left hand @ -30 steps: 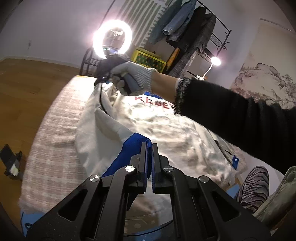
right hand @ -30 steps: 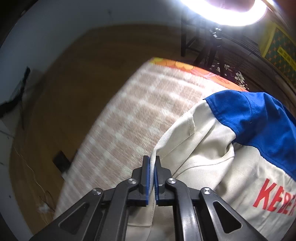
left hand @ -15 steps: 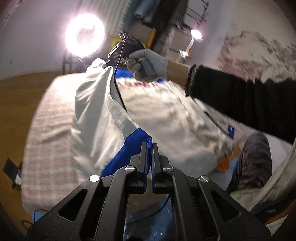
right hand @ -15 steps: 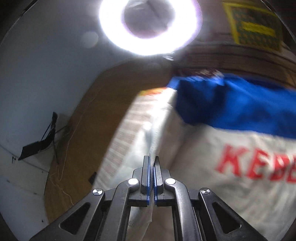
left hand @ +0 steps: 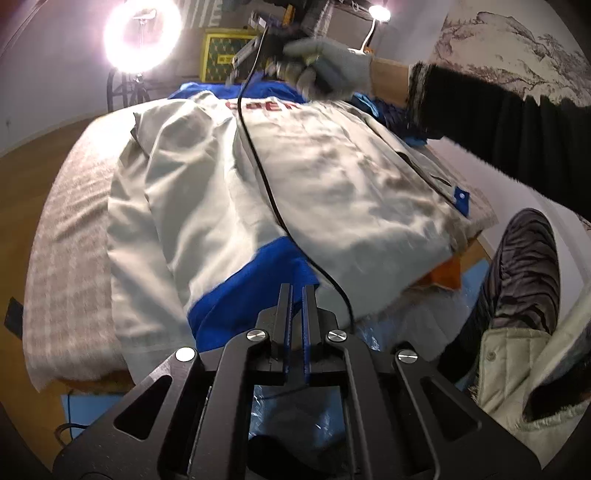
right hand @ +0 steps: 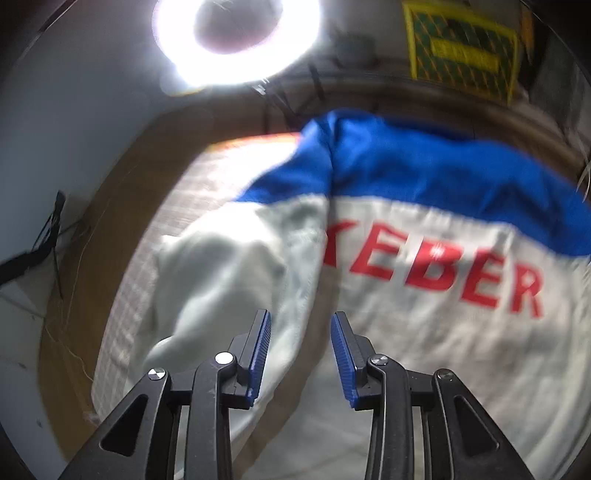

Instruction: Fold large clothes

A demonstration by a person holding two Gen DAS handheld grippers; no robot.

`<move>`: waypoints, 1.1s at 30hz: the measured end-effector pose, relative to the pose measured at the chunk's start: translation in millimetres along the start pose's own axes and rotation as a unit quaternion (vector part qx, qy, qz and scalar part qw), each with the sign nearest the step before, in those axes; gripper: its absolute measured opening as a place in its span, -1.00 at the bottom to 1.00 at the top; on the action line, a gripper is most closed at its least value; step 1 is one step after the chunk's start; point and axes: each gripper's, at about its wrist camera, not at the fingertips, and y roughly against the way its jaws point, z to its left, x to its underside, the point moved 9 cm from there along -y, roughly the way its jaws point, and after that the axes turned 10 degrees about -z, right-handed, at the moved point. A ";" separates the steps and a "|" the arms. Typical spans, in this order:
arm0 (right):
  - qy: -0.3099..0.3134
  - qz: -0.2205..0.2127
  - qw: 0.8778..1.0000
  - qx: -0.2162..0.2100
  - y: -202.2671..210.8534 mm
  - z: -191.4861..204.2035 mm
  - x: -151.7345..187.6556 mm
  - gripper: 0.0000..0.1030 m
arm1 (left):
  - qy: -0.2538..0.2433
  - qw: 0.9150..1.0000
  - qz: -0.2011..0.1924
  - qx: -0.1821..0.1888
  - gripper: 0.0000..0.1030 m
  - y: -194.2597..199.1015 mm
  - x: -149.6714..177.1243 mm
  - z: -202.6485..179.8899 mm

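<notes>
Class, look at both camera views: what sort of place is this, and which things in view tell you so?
Probably a room at home set up for filming: a ring light on a stand, a wooden floor, and a jacket spread over a checked cloth.

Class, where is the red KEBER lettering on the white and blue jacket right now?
In the right wrist view, the red KEBER lettering sits right of centre on the white and blue jacket, just below its blue shoulder band.

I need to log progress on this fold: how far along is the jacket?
Done: one side of the white-and-blue jacket is folded over its back, on the checked bed cover. In hand: the left gripper is shut on the blue cuff; the right gripper has just opened, releasing its edge. Left: the other side and the final folds.
</notes>
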 end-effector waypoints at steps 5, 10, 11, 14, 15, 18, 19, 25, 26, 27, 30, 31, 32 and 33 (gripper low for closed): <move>0.027 -0.034 0.999 -0.014 52.6 8.8 -11.4 -0.30 | 0.054 0.998 -0.019 0.005 -0.32 25.2 6.7 4.2; 0.042 -0.061 0.996 -0.047 92.9 26.7 -9.2 -0.29 | 0.137 0.990 -0.030 -0.036 -0.28 25.7 15.1 40.1; 0.048 -0.062 0.996 -0.049 95.9 31.5 -8.0 -0.29 | 0.160 0.986 -0.026 -0.041 -0.27 18.2 18.4 49.0; 0.071 -0.064 0.994 -0.057 97.1 52.7 -5.1 -0.22 | 0.212 0.976 -0.007 -0.042 -0.27 -7.1 26.4 66.5; 0.078 -0.062 0.993 -0.060 92.7 63.7 -4.8 -0.19 | 0.222 0.974 -0.002 -0.039 -0.27 -14.7 27.8 69.7; 0.101 -0.056 0.991 -0.062 75.2 88.4 -4.4 -0.12 | 0.253 0.967 0.010 -0.029 -0.28 -35.9 31.2 78.3; 0.107 -0.053 0.991 -0.060 69.5 95.0 -4.9 -0.12 | 0.257 0.966 0.010 -0.025 -0.28 -38.7 31.5 78.9; 0.161 -0.023 0.986 -0.041 7.5 143.1 -9.0 -0.12 | 0.275 0.961 0.011 0.012 -0.93 -51.9 33.3 77.6; 0.175 -0.015 0.984 -0.033 -9.0 151.8 -10.2 -0.12 | 0.272 0.962 0.011 0.013 -0.94 -52.5 32.8 77.0; 0.183 -0.010 0.983 -0.028 -20.6 157.7 -11.0 -0.12 | 0.262 0.965 0.008 0.012 -0.95 -52.6 30.5 75.2; 0.203 0.007 0.979 -0.014 -57.6 174.4 -12.7 -0.12 | 0.245 0.969 -0.003 0.020 -1.00 -49.2 25.3 70.0; 0.212 0.012 0.977 -0.007 -68.2 177.6 -12.8 -0.12 | 0.244 0.970 -0.005 0.022 -1.00 -47.8 23.8 69.4; 0.228 0.021 0.973 0.008 -84.6 182.0 -12.8 -0.12 | 0.243 0.970 -0.009 0.023 -1.00 -46.1 22.5 69.5; 0.235 0.025 0.972 0.015 -93.2 183.1 -13.6 -0.12 | 0.243 0.970 -0.011 0.026 -1.00 -44.7 21.8 69.6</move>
